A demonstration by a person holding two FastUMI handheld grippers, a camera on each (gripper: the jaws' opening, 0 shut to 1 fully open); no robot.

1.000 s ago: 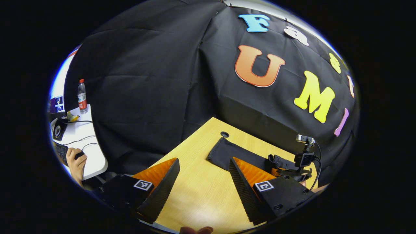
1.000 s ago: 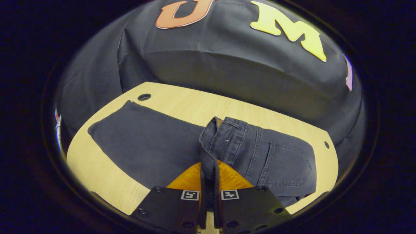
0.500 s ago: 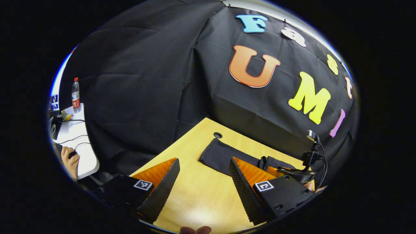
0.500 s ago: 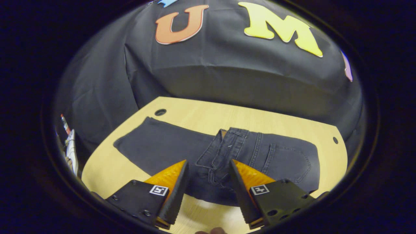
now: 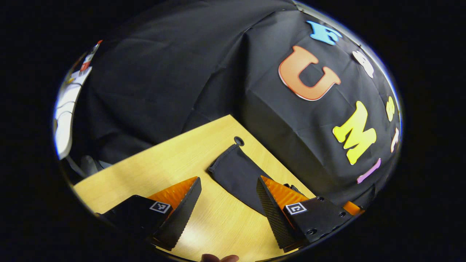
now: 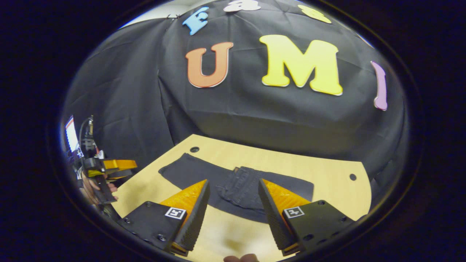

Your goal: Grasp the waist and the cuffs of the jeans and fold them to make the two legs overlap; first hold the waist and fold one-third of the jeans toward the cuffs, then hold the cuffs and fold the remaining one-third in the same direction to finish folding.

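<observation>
Both claws (image 5: 228, 186) (image 6: 233, 189) agape above jeans (image 6: 233, 182).

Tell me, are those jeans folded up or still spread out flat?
Partly folded. In the right gripper view the jeans have the waist end laid back over the legs, while the cuff end stretches flat on the table.

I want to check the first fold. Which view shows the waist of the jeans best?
The right gripper view: the folded-over waist lies in plain sight on the jeans, between the open right gripper's fingers. The left gripper view shows mostly the cuff end; its own finger hides the waist.
</observation>
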